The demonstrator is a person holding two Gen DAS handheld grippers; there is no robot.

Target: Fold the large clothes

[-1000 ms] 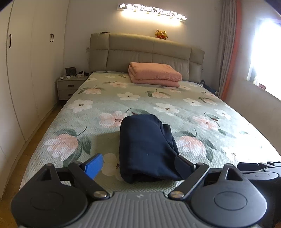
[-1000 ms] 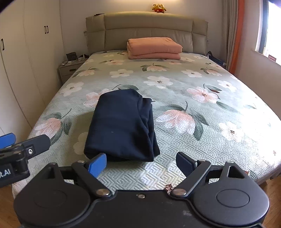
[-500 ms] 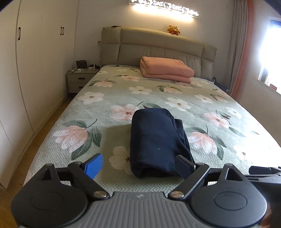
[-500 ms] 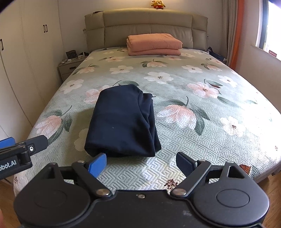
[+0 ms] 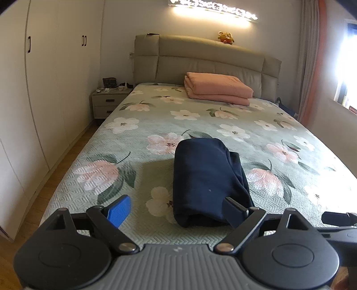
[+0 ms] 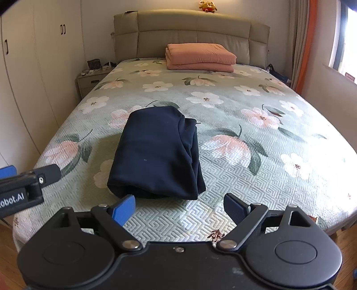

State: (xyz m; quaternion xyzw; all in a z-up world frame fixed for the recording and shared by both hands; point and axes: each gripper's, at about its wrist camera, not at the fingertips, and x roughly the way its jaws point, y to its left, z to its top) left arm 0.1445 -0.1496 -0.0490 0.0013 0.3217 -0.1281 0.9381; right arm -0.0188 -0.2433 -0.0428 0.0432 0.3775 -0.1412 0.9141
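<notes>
Folded navy garment (image 6: 156, 154) on bed (image 6: 256, 200), just beyond spread, empty right gripper (image 6: 179, 208) fingers (image 6: 123, 208)

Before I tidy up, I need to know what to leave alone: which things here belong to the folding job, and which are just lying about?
Job: navy garment, folded on the bed.
Lying about: pink blanket, plush toy, nightstand.

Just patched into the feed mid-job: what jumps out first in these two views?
A navy garment, already folded into a compact bundle, lies near the foot of the floral bed. Behind it, a folded pink blanket sits against the headboard. Both grippers, left and right, hover at the bed's foot with jaws open, holding nothing.
</notes>
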